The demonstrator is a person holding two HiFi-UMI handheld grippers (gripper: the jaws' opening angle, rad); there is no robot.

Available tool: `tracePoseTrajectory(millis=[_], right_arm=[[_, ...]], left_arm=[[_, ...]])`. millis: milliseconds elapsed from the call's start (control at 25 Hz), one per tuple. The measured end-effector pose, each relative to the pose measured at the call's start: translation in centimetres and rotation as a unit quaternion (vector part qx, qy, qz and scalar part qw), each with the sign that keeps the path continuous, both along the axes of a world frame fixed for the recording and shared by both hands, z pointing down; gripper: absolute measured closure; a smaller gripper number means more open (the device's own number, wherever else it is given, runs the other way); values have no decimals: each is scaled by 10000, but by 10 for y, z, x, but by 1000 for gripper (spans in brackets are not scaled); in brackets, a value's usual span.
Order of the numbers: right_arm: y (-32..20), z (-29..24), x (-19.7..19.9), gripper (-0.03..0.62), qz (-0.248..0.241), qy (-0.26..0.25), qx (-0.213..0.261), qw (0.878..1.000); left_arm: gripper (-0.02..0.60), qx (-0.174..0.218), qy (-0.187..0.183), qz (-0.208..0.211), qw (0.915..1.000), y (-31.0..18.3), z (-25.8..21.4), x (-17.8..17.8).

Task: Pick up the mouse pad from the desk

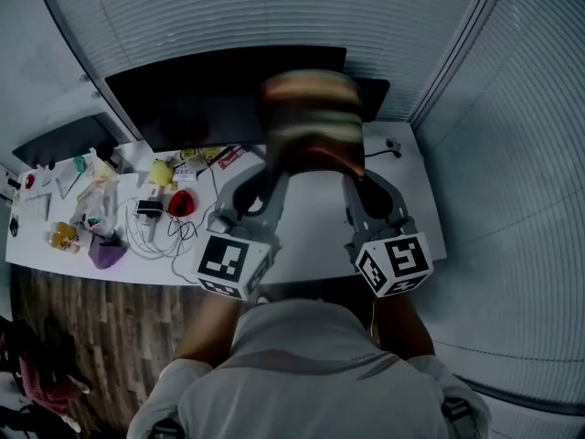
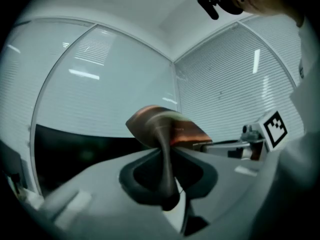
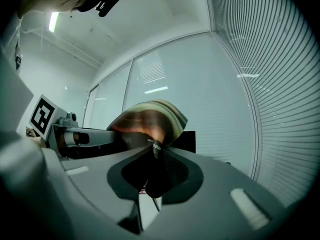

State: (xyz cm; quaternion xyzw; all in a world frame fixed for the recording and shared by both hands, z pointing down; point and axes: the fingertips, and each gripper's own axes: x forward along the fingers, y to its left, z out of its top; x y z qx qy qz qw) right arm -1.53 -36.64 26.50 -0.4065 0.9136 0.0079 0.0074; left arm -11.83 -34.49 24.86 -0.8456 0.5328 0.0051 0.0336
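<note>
Head view: left gripper (image 1: 271,170) and right gripper (image 1: 353,177) clamp mouse pad (image 1: 311,117) edges above desk (image 1: 311,231).

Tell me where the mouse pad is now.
In the head view the mouse pad hangs at centre, above the desk, gripped by the left gripper and the right gripper.

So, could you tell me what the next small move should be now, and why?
Probably keep both grips shut and steady the mouse pad level: the left gripper and right gripper each pinch an edge, it is up off the desk, and it curls between them.
</note>
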Motion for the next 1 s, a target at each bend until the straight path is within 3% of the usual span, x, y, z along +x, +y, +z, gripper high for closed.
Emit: tracePoseTrajectory(millis=[1000], right_arm=[[-1,14,-22,559,-38,-14,-233,9997]], left_arm=[[523,-203,175,-98,9996,-2,19,-21]])
